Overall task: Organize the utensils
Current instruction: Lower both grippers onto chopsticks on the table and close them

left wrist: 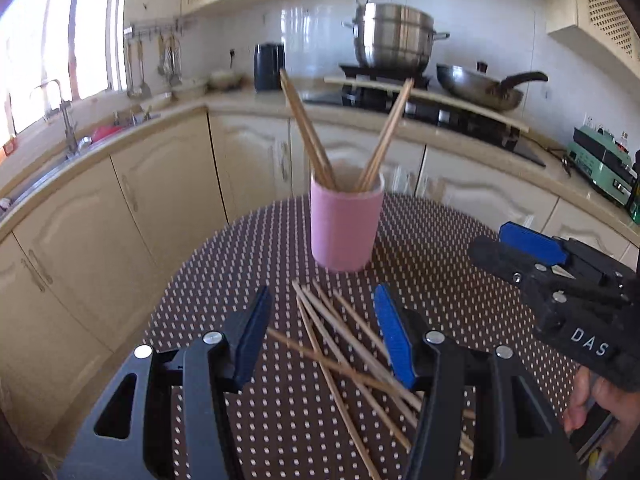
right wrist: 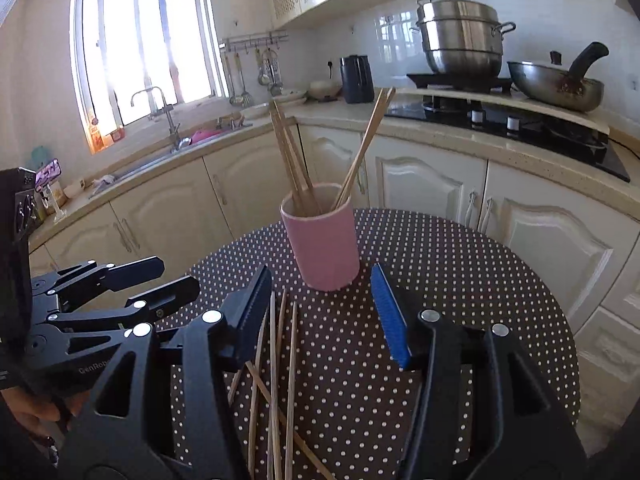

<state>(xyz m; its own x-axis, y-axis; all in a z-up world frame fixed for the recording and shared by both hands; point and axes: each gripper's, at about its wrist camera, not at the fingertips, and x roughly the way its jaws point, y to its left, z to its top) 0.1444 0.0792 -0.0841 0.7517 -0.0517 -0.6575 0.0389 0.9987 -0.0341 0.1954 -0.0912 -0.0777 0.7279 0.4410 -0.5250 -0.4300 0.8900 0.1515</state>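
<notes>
Both my tools, left (left wrist: 320, 312) and right (right wrist: 322, 300), gape empty over loose wooden chopsticks (left wrist: 340, 344) before the pink cylindrical cup (left wrist: 345, 226).

The left gripper (left wrist: 320, 328) is hovering with jaws apart over loose chopsticks (left wrist: 344, 356) lying crossed on the dotted bench (left wrist: 440, 280); more are standing in the pink cup (left wrist: 345, 224), perhaps four.

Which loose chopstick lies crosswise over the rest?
The long chopstick running from lower right up to the left, crossing the other loose chopsticks, which fan toward the pink cup.
</notes>
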